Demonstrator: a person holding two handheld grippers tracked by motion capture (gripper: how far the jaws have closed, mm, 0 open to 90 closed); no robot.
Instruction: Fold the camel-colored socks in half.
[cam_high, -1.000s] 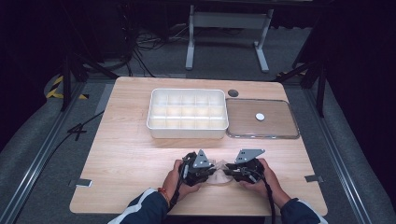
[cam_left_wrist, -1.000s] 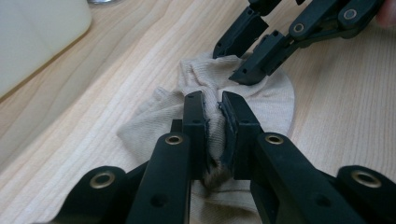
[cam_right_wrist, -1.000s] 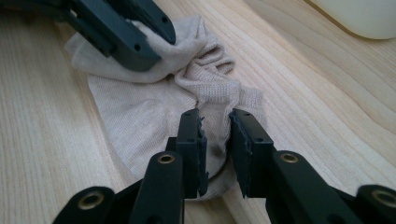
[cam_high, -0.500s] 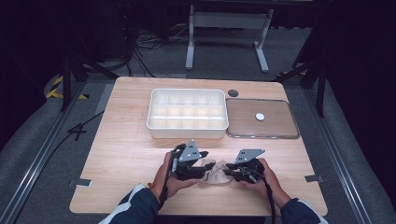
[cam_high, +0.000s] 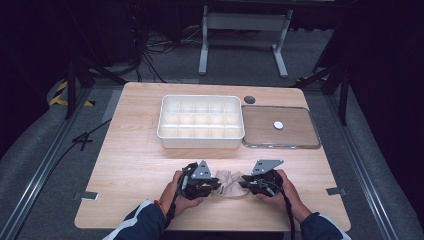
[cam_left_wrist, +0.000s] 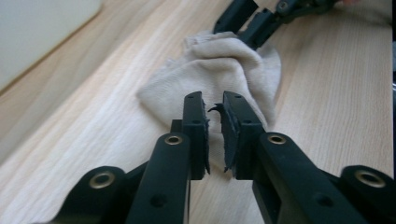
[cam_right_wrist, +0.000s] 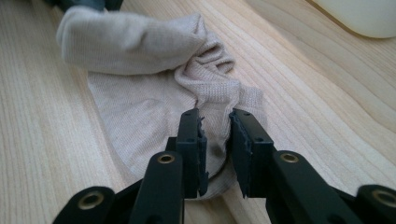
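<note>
Working a beige sock (cam_high: 229, 182) at the table's (cam_high: 135, 165) near edge, the right gripper (cam_right_wrist: 215, 140) pinches one end while the left gripper (cam_left_wrist: 213, 122), jaws just narrowing on cloth, probably needs a firmer bite next.
</note>
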